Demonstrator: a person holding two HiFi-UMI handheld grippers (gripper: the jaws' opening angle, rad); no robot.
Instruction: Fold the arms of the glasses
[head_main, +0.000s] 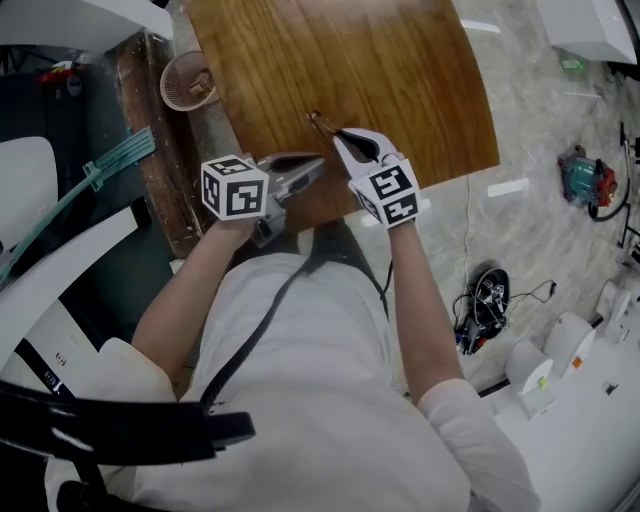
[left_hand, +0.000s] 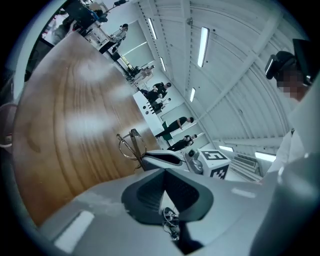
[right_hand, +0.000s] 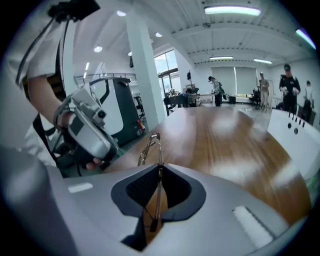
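Thin wire-framed glasses hang just above the wooden table, near its front edge. My right gripper is shut on one arm of the glasses. In the right gripper view that arm runs straight back between the jaws, and the lens frame sticks out ahead of them. My left gripper is shut with nothing in it, close beside the right one at its left. The left gripper view shows the glasses upright ahead of the right gripper's fingers.
A small woven basket sits at the table's left corner. Right of the table the floor holds a teal tool and a tangle of cables. White furniture stands at the left. Several people stand far off in the room.
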